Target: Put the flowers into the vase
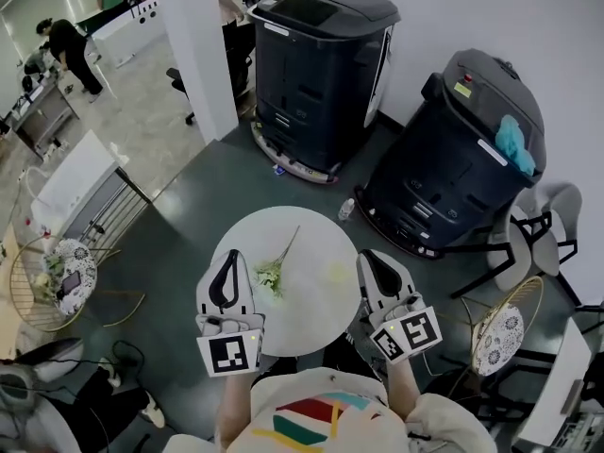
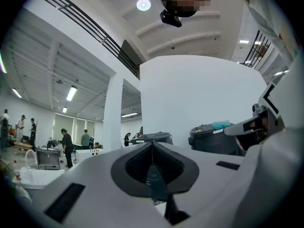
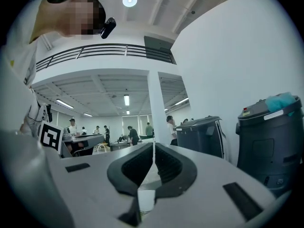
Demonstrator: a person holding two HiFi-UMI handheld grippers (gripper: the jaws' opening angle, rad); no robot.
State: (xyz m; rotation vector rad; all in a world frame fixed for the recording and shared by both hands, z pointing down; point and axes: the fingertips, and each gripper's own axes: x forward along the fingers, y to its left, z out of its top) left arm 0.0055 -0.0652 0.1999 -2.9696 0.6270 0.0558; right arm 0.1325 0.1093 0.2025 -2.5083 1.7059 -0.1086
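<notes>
A flower sprig [image 1: 273, 272] with a long thin stem lies flat on the round white table [image 1: 302, 333], left of its middle. A faint, pale, see-through thing [image 1: 338, 272] stands right of the middle; it may be the vase, but I cannot tell. My left gripper [image 1: 229, 256] hovers over the table's left edge, just left of the flowers and apart from them. My right gripper [image 1: 366, 256] is at the right edge. Both point level toward the far wall. The left gripper [image 2: 152, 144] and right gripper [image 3: 153, 144] have jaws closed together, with nothing between them.
Two big dark machines [image 1: 321, 64] [image 1: 462, 159] stand against the wall beyond the table, with a small bottle [image 1: 346, 209] on the floor between them. A white pillar [image 1: 198, 45] rises at the back left. Wire stools [image 1: 57, 276] [image 1: 497, 333] and a chair [image 1: 543, 234] flank the table.
</notes>
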